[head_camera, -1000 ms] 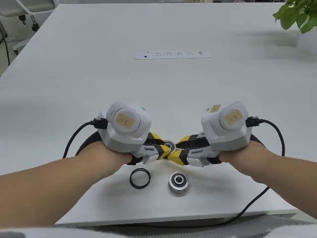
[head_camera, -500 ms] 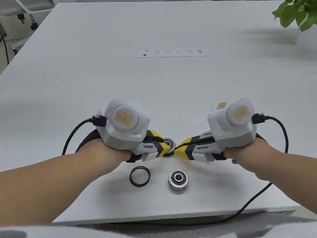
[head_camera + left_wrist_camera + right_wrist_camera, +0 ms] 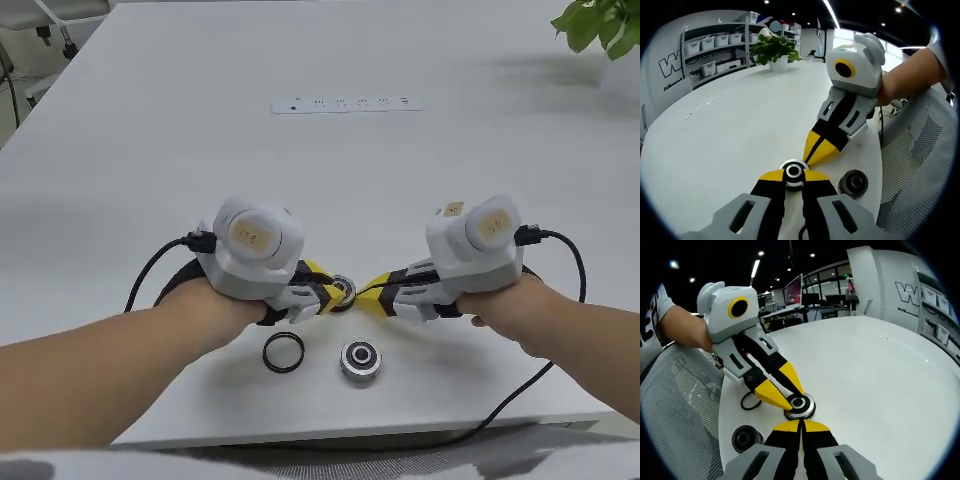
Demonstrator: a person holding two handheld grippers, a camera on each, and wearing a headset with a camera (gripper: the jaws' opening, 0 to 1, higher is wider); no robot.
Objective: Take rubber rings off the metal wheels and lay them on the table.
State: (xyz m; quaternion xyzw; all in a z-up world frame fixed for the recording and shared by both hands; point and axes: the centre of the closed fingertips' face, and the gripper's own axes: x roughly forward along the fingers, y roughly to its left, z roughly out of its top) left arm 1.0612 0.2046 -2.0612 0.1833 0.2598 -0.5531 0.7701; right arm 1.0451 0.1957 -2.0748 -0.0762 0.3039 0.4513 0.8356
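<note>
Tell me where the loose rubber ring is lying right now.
In the head view the rubber ring lies flat on the table near its front edge, just left of the bare metal wheel.

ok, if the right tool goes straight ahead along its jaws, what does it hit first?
The small round metal wheel clamped in the left tool. It sits directly ahead of the shut tips of the right tool. The gap looks slight, though depth is hard to judge.
</note>
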